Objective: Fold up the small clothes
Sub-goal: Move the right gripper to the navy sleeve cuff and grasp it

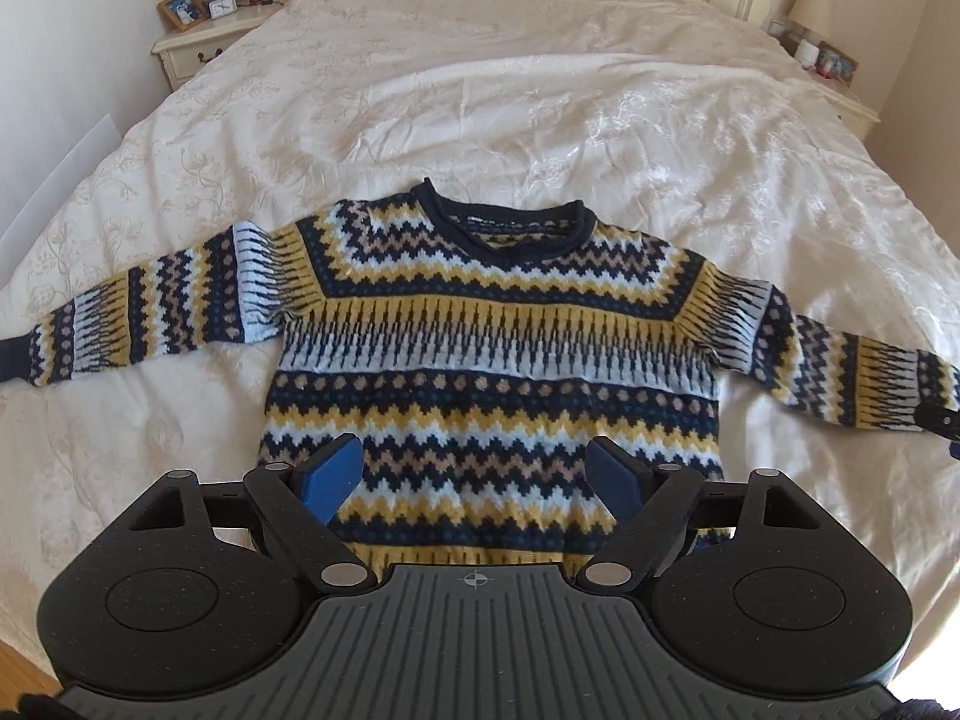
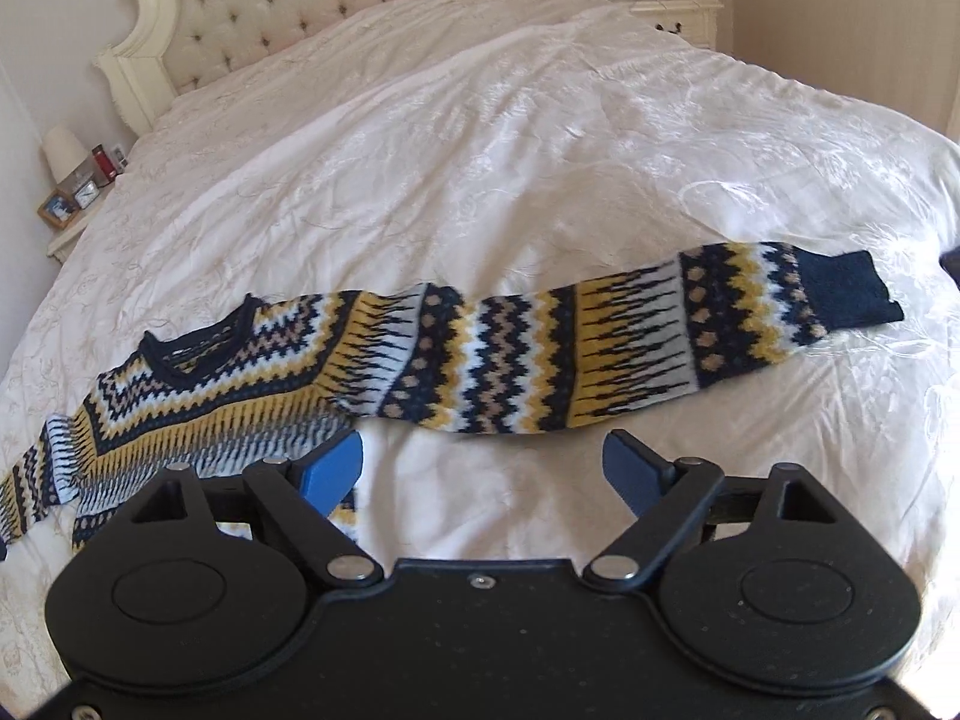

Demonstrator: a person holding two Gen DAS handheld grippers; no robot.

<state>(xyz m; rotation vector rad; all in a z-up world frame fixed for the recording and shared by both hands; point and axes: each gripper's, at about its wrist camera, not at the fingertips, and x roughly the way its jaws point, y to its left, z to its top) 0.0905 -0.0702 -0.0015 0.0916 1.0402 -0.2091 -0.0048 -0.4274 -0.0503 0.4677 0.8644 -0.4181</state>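
Observation:
A small knitted sweater (image 1: 492, 354) in navy, yellow, white and tan zigzag bands lies flat on the bed, collar away from me, both sleeves spread out sideways. My left gripper (image 1: 477, 477) hovers open above its lower hem, nothing between the blue pads. In the right wrist view the sweater (image 2: 198, 384) lies at the left and its right sleeve (image 2: 630, 342) stretches across to a navy cuff (image 2: 846, 294). My right gripper (image 2: 483, 474) stands open just in front of that sleeve, over bare bedding, holding nothing.
The cream embroidered bedspread (image 1: 540, 90) covers a wide bed with a tufted headboard (image 2: 312, 0). A nightstand (image 1: 204, 42) with a lamp, clock, photo frame and red bottle stands at the left; another nightstand (image 1: 840, 90) sits at the right.

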